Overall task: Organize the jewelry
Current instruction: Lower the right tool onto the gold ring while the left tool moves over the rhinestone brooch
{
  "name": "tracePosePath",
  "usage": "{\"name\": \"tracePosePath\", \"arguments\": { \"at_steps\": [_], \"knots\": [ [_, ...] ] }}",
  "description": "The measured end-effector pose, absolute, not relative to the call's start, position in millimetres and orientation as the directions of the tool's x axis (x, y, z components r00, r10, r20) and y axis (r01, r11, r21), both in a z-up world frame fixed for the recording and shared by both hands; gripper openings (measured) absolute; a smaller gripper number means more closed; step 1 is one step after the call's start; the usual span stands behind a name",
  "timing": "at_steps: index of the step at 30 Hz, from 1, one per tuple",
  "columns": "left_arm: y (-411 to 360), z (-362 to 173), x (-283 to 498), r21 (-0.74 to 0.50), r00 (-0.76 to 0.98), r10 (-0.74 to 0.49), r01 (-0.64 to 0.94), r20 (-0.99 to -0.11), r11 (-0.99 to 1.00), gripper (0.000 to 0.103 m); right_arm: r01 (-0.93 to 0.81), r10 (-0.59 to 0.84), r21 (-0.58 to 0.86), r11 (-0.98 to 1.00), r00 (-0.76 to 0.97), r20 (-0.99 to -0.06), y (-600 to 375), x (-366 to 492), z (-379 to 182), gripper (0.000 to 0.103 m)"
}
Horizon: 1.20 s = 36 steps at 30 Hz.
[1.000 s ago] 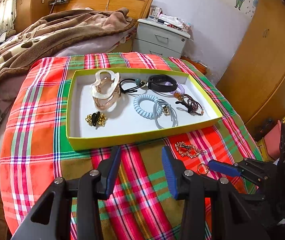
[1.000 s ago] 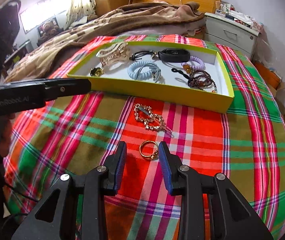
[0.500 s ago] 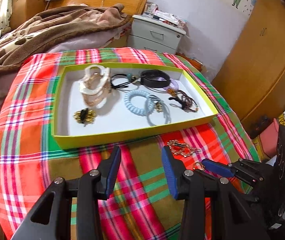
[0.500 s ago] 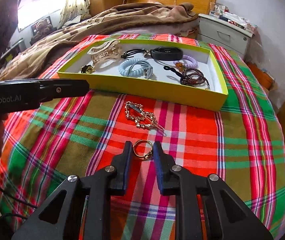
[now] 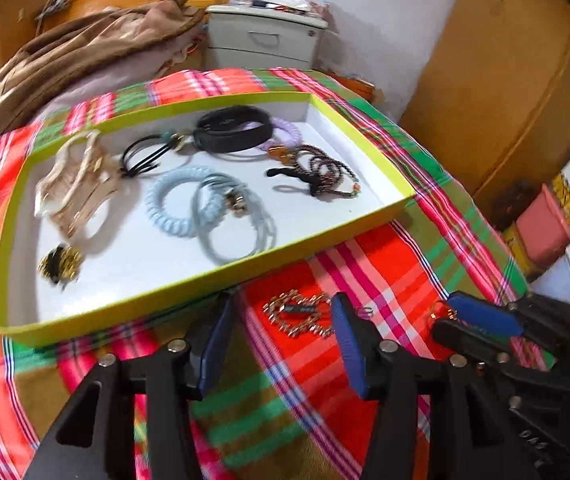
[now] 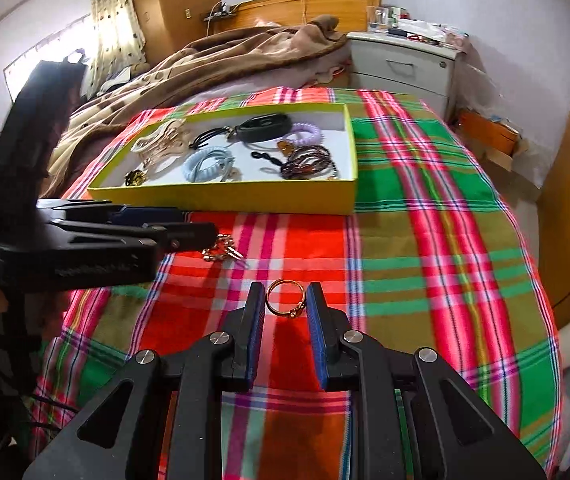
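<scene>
Ring [image 6: 285, 299] pinched in right gripper [image 6: 285, 312], gold brooch [image 5: 299, 314] between left gripper [image 5: 283, 344] fingers

hidden: gold hair clip [image 6: 221, 252] half behind left gripper [image 6: 189, 236] | blurred: tray [image 5: 189, 280] near edge

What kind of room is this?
Most likely a bedroom: a bed with a brown blanket, a wooden headboard and a bedside drawer cabinet.
</scene>
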<state>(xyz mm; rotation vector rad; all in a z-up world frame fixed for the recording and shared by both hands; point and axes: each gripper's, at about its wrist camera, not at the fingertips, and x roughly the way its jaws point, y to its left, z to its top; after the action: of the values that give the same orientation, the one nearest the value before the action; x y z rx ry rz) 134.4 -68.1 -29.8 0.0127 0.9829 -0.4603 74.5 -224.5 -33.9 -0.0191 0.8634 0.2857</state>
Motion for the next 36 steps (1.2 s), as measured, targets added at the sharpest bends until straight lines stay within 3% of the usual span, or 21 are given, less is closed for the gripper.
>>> {"name": "tracePosePath", "arguments": {
  "at_steps": [11,21,24,25,36],
  "knots": [
    [-93,-27,125,-0.097,0.458,-0.337,0.472,-0.822,0.876,0.054,-0.243,0.253,0.123,0.962,0.629,-0.735,-236,77,-31,0.022],
    [-102,-28,138,-0.153,0.442,-0.358,0.434,-0.823,0.888,0.054,-0.218,0.247,0.137,0.966,0.636,-0.731,-244,77,-32,0.022],
    [-107,-28,136,-0.114,0.456,-0.323,0.428,-0.829,0.897,0.046,-0.222,0.249,0.135,0.966,0.638,-0.728,-245,76,-31,0.022],
    [-108,-28,134,-0.12,0.454,-0.33,0.431,-0.828,0.894,0.039,-0.223,0.25,0.136,0.965,0.639,-0.727,-245,75,-31,0.022],
    [-102,-23,126,-0.138,0.453,-0.339,0.419,-0.824,0.897,0.038,-0.214,0.247,0.138,0.967,0.655,-0.714,-250,77,-25,0.022]
  ]
}}
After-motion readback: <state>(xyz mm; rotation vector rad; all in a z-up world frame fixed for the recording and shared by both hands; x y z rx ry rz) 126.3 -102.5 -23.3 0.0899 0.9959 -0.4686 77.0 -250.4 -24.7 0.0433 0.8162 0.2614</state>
